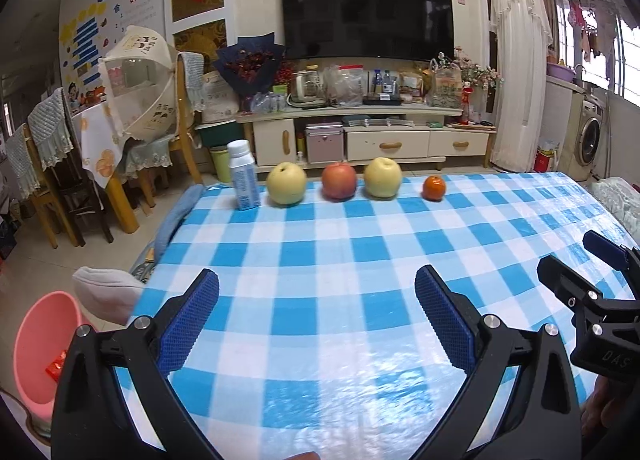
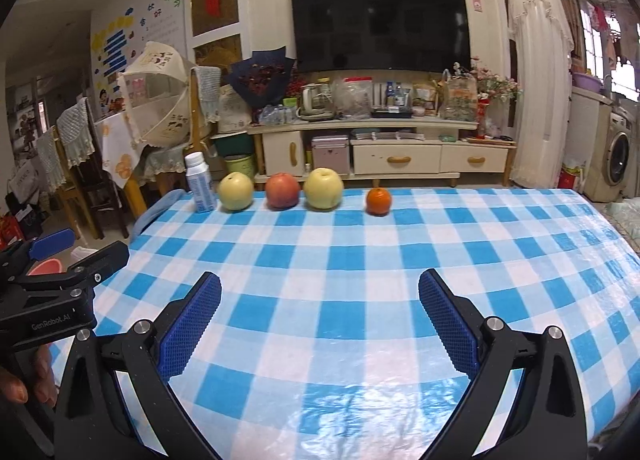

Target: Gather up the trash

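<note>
Fingers (image 1: 192, 320) apart, bin (image 1: 44, 344) half hidden (red scrap inside)

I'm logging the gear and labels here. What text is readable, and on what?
"GenRobot.AI": body of the left gripper, seen from the right wrist.
"DAS": body of the right gripper, cut off at the frame edge.
Bottle label: too blurred.
Wall stickers: too small.
</note>
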`<action>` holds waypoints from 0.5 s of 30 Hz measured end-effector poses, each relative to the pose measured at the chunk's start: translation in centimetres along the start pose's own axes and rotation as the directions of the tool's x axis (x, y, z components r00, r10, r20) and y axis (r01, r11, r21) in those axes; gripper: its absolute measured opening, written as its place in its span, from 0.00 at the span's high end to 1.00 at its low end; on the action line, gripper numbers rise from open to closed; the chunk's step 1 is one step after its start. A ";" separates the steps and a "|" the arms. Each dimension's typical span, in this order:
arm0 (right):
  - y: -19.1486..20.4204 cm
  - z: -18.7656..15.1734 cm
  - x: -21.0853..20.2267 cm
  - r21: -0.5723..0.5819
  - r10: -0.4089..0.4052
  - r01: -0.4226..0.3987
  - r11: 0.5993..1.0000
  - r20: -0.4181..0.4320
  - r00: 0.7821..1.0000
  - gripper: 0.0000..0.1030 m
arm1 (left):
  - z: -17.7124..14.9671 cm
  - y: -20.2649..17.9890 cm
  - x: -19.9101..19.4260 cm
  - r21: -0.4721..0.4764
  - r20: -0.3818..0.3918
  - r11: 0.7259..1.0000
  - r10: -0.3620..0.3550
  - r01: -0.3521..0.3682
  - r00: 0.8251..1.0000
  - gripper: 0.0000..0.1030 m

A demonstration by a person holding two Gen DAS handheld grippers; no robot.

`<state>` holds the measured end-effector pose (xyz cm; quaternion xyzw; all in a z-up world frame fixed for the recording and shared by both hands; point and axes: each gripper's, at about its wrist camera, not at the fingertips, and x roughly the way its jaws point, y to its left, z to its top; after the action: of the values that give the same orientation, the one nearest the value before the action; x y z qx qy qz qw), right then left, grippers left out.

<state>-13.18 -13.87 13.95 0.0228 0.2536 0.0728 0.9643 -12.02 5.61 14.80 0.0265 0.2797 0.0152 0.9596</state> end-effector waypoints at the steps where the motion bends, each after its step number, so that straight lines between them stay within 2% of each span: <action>1: -0.5 0.0 0.0 0.004 -0.009 0.009 1.000 0.003 1.000 0.05 | 0.0 -0.3 0.1 0.001 0.001 1.000 -0.002 0.002 1.000 0.04; 8: -3.3 -0.5 0.8 0.017 -0.066 0.066 0.998 0.003 0.998 0.05 | 0.2 -3.5 1.3 0.019 -0.010 0.999 -0.030 0.030 1.000 0.04; 15: -4.1 -1.0 1.7 -0.026 -0.106 0.106 0.994 0.007 0.994 0.05 | 0.2 -5.5 2.6 0.029 -0.020 0.999 -0.044 0.045 0.999 0.04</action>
<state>-11.67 -17.65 11.90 -0.0032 0.2509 0.0250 0.9677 -9.64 0.22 13.21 0.0344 0.2894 -0.0100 0.9565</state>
